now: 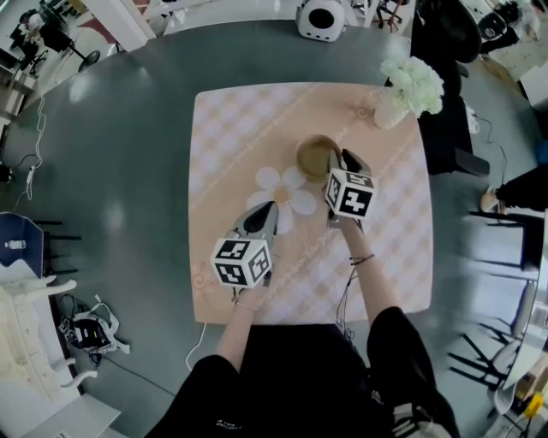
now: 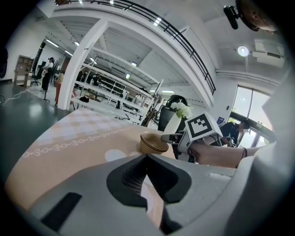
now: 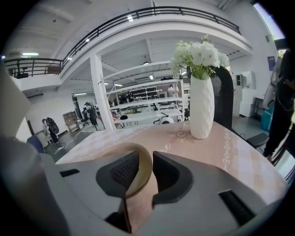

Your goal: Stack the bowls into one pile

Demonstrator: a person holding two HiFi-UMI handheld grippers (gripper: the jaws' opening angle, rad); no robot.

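Observation:
A tan bowl (image 1: 314, 157) with a dark band under its rim stands near the middle of the pink checked tablecloth (image 1: 231, 128). My right gripper (image 1: 341, 159) straddles its right rim. In the right gripper view the bowl's wall (image 3: 142, 170) lies against the left pad, and a thin gap shows before the right one, so this gripper (image 3: 152, 159) is open. My left gripper (image 1: 265, 210) hovers nearer me, left of the bowl, with its tips touching (image 2: 147, 156) and nothing held. From there the bowl (image 2: 153, 144) and the right gripper (image 2: 168, 137) are ahead. Whether the bowl is one or a nested pile I cannot tell.
A white vase (image 1: 390, 111) of white flowers (image 1: 415, 84) stands at the table's far right corner, behind the bowl (image 3: 202, 106). White flower prints mark the cloth (image 1: 287, 190). A white round device (image 1: 321, 19) and dark chairs (image 1: 445, 51) stand beyond the table.

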